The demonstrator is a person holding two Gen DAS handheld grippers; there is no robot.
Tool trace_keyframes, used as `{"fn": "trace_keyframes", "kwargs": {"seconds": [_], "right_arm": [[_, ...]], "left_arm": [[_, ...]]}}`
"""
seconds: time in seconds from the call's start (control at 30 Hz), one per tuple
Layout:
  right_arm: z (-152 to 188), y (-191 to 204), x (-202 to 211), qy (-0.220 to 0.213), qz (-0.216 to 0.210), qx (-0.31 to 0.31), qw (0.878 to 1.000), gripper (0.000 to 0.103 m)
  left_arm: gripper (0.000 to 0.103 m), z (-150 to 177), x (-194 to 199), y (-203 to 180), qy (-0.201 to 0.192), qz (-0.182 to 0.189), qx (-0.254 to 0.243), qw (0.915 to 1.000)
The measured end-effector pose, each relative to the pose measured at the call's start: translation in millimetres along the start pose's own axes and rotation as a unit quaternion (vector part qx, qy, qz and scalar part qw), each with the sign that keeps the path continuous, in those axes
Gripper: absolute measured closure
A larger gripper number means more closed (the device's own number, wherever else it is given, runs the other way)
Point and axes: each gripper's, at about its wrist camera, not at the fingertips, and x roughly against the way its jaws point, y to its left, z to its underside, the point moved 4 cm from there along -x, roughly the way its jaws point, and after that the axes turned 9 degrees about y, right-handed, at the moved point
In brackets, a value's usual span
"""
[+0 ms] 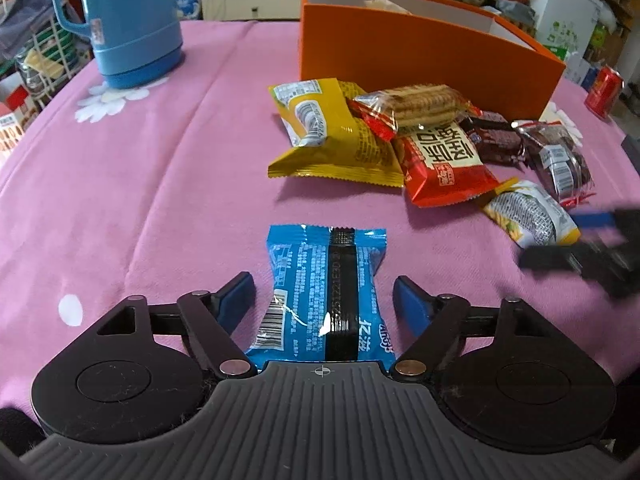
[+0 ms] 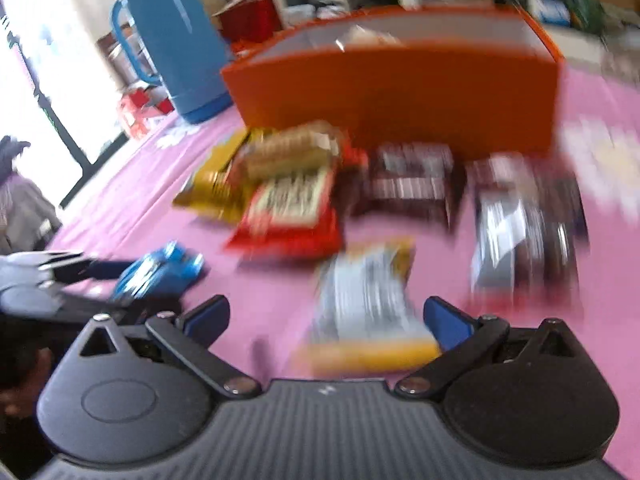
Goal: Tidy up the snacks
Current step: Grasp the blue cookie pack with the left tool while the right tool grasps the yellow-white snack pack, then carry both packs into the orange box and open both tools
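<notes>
Lying lengthwise between your left tool's [image 1: 323, 294] spread blue fingers, the blue snack packet [image 1: 326, 292] rests on the pink table [image 1: 160, 184] at lower centre, its long axis running straight away from you; neither pad touches it. Your right tool [image 2: 326, 318] is also open, straddling the yellow-edged packet [image 2: 366, 304]. The orange box [image 1: 420, 64] stands upper right, nearer the right hand.

Left gripper [image 1: 324, 294] tilted steeply downward, blue-padded jaws spread apart, neither pad pressing anything. Right gripper [image 2: 326, 316] likewise angled down, jaws wide, pads [image 2: 446, 322] free; seen from the left tongs, blurred, off to their right [image 1: 588, 248].
</notes>
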Motion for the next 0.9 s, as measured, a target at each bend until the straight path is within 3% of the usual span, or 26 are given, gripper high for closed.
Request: {"fn": "trace_keyframes", "kwargs": {"seconds": [0.13,0.23,0.37,0.47,0.5,0.53,0.63,0.83,0.87,0.9], "right_arm": [[23.1,1.7,22.7,-0.032,0.009,-0.027,0.999,0.001],[10.3,1.9,23.7,-0.054,0.053,-0.010,0.997,0.001],[-11.3,8.9,-2.3,-0.053,0.064,0.014,0.996,0.002],[-13.5,9.9,-17.4,-0.062,0.080,0.030,0.994,0.029],[-11.7,11.0,-18.8,-0.061,0.097,0.044,0.992,0.033],[-9.4,11.8,-18.4,-0.059,0.116,0.059,0.990,0.041],[-1.4,7.2,-13.7,-0.051,0.120,0.060,0.990,0.045],[41.5,-1.5,13.7,-0.054,0.141,0.038,0.988,0.044],[46.0,-1.7,17.3,-0.057,0.143,0.033,0.988,0.044],[49.3,-3.0,19.0,-0.060,0.144,0.029,0.987,0.044]], "left_arm": [[0.043,1.1,1.8,-0.9,0.003,0.002,0.002,1.0000],[0.040,-3.6,5.5,3.8,0.001,0.010,0.019,0.9998],[0.037,-5.8,1.1,7.7,0.006,-0.002,0.023,0.9997],[0.039,-2.4,-2.9,4.4,0.001,-0.016,0.005,0.9999],[0.044,-1.3,-3.5,1.7,-0.002,-0.027,-0.006,0.9996],[0.056,-0.9,-2.6,-0.8,-0.008,-0.026,-0.016,0.9995],[0.075,-0.8,0.8,-6.5,-0.007,-0.016,-0.026,0.9995],[0.072,15.9,9.3,-15.6,-0.009,-0.017,-0.038,0.9991],[0.069,17.0,10.1,-15.3,-0.008,-0.021,-0.035,0.9991],[0.058,16.4,10.7,-14.1,-0.007,-0.026,-0.032,0.9991]]}}
